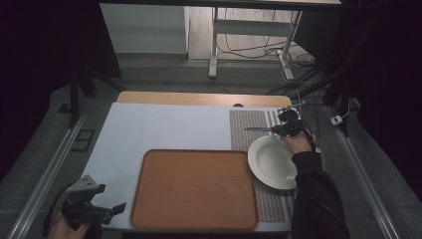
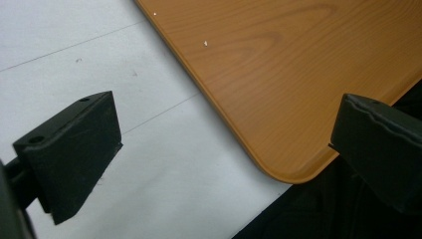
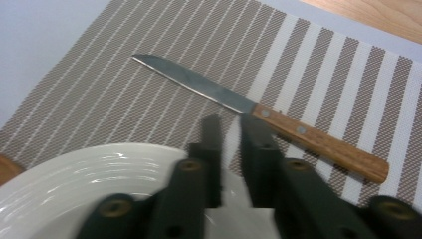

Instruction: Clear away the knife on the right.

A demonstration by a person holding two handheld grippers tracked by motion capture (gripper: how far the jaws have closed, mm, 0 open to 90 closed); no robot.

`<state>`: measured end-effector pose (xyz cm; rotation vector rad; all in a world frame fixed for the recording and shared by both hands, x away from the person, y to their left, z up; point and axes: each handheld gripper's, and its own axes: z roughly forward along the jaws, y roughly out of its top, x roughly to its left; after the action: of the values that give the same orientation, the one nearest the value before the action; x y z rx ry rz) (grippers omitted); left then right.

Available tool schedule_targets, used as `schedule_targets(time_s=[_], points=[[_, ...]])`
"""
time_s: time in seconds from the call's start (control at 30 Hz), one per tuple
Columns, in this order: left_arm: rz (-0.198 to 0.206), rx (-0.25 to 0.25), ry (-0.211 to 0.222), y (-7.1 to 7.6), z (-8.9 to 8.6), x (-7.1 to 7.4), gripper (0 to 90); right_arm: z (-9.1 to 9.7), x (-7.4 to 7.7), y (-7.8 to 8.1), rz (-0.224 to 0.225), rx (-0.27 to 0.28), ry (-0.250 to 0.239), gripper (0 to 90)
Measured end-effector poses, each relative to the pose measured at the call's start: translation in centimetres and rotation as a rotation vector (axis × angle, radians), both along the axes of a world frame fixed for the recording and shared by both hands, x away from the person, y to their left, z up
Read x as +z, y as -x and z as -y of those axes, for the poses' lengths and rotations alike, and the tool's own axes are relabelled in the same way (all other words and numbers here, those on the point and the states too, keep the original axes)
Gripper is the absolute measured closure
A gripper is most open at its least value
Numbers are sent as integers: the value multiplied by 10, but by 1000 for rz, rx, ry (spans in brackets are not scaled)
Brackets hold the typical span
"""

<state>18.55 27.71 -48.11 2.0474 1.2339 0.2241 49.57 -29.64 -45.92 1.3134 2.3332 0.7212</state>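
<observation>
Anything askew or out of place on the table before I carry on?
The knife lies slantwise across the striped placemat beyond the white plate. Nothing looks spilled or broken. The wooden tray sits square.

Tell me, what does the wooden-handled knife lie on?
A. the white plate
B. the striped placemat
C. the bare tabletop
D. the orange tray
B: the knife lies flat on the striped placemat, just beyond the white plate.
</observation>
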Motion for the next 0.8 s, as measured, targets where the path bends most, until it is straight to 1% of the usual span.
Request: schedule_targets(time_s=[0.03, 0.13, 0.17, 0.23, 0.37, 0.43, 0.57, 0.8], points=[[-1, -1, 1, 0, 0, 0, 0, 2, -1, -3, -3, -5, 4, 898], [-1, -1, 0, 0, 0, 0, 0, 8, -4, -12, -27, -29, 7, 900], [-1, -1, 1, 0, 0, 0, 0, 10, -6, -15, -18, -42, 12, 900], [-1, -2, -1, 0, 0, 0, 0, 13, -9, -21, -24, -69, 9, 900], [-3, -3, -2, 0, 0, 0, 0, 20, -15, -33, -17, -113, 29, 900], [-3, -3, -2, 0, 0, 0, 0, 23, -17, -37, -10, -123, 43, 900], [-3, -4, -5, 0, 1, 0, 0, 26, -22, -44, -11, -141, 62, 900], [-5, -5, -12, 0, 1, 0, 0, 31, -30, -53, -11, -181, 81, 900]])
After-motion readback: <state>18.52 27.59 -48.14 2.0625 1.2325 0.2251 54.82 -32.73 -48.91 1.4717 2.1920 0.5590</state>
